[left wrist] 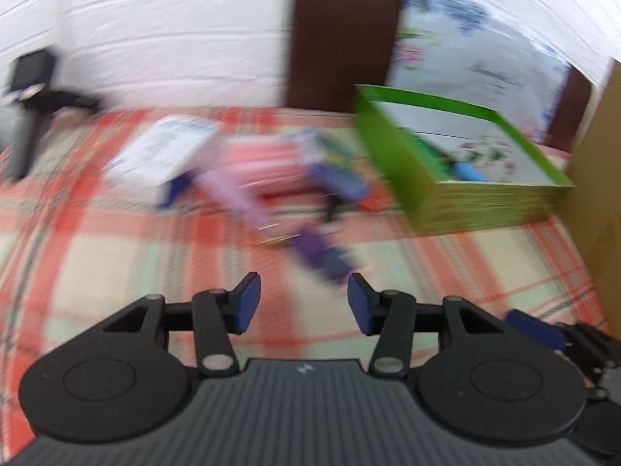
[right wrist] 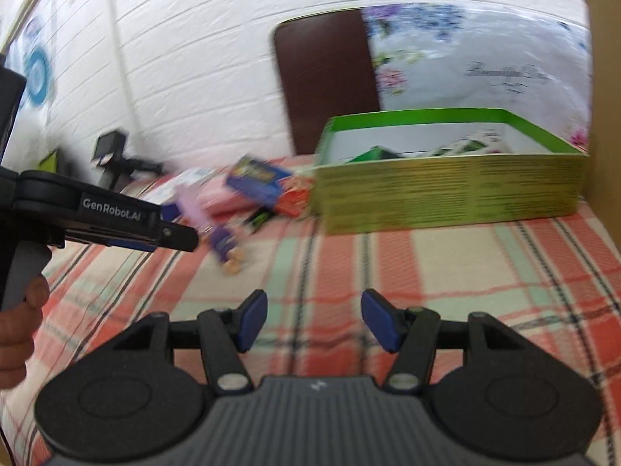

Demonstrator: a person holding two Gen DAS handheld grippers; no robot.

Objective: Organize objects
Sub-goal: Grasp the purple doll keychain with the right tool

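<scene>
You are working over a bed whose plaid cover (right wrist: 427,272) is woven-looking cloth in red, cream and pale green squares with thin dark lines. Behind it rises a white painted brick wall (left wrist: 174,31), a dark brown smooth headboard (right wrist: 322,77), and a floral pillow (right wrist: 485,58) with cursive script too blurred to read for certain. A plain tan cardboard panel (left wrist: 597,178) stands at the right edge.

The green box (right wrist: 446,190), a shallow open rectangle of printed card with fine lines of text on its side that you cannot read, sits on the cover near the headboard; a few small items lie inside, blurred.

Left of the box, the task's things lie in a loose heap: a white flat packet (left wrist: 163,151), a pink soft-looking pack (left wrist: 268,167), a blue carton (right wrist: 258,180) with yellow lettering too smeared to read, and a small purple packet (right wrist: 223,242) nearest you, apart from the rest.

Your left gripper (left wrist: 304,303) hangs above the cover with its blue-padded fingers spread apart and nothing between them; in the right wrist view its black body reads "GenRobot.AI". Your right gripper (right wrist: 314,320) is likewise parted and holds nothing, above bare plaid in front of the box.
</scene>
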